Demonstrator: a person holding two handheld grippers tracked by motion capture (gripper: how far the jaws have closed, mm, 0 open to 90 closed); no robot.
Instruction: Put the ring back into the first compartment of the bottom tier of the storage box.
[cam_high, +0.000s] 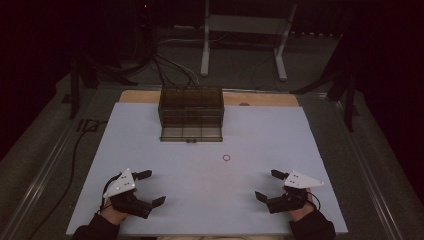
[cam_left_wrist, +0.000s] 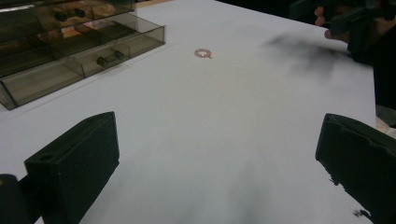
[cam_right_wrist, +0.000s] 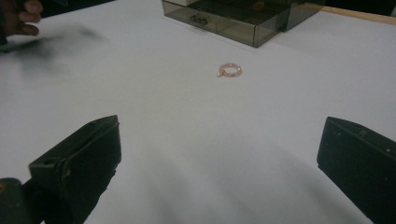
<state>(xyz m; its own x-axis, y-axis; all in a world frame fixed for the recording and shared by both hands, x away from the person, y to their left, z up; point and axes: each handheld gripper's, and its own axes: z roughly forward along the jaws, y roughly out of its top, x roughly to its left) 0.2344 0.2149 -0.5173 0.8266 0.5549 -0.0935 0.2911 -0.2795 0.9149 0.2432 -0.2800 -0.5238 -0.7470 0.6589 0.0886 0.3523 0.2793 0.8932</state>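
Bracelet (cam_right_wrist: 229, 70), small pink beaded loop, flat on white table (cam_right_wrist: 187, 130)

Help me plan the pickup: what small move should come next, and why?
Probably ease the right hand-held gripper forward toward the small pink ring. Its jaws stand wide open and empty, and the ring lies alone on the white board, in front of the open drawer box.

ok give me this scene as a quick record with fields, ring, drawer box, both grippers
ring: small pink beaded ring lying flat on the white table, apart from everything
drawer box: smoky clear drawer box at the far side, bottom drawer pulled out
left gripper: left gripper near the front edge, jaws wide, nothing between them
right gripper: right gripper near the front edge, jaws wide, nothing between them
ring position: between drawer box and right gripper
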